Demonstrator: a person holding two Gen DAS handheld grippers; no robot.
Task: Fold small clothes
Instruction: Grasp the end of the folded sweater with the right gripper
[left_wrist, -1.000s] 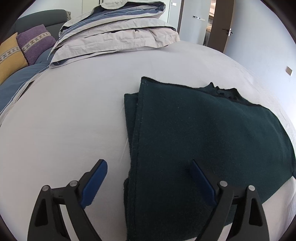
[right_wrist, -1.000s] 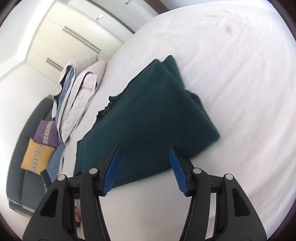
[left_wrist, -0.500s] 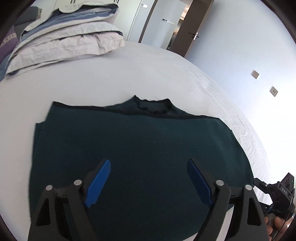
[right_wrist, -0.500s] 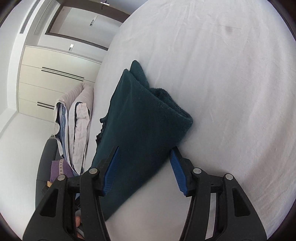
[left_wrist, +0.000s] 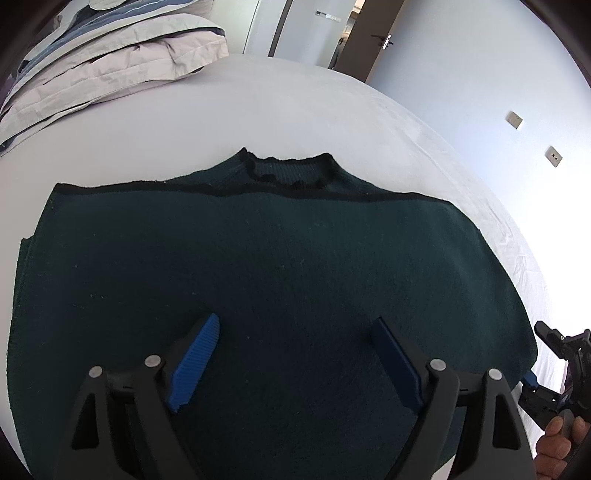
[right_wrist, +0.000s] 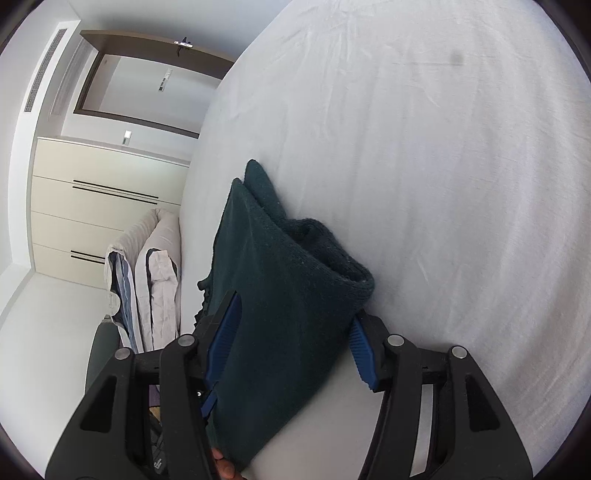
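A dark green knit sweater (left_wrist: 266, 266) lies folded on the white bed sheet (left_wrist: 258, 103), its neckline at the far edge. My left gripper (left_wrist: 295, 354) hovers open over the sweater's near middle, holding nothing. In the right wrist view the sweater's thick folded edge (right_wrist: 291, 295) sits between the blue pads of my right gripper (right_wrist: 291, 350), whose jaws stand open around it at the sweater's right side. The right gripper also shows at the lower right of the left wrist view (left_wrist: 554, 373).
A folded beige and blue duvet (left_wrist: 110, 62) is piled at the far left of the bed. A doorway (left_wrist: 373, 37) and wardrobe (right_wrist: 92, 206) stand beyond the bed. The bare sheet (right_wrist: 443, 184) stretches to the right of the sweater.
My left gripper swung from the sweater's left side to above its middle. My right gripper closed in on the sweater's right folded edge, which now lies between its pads.
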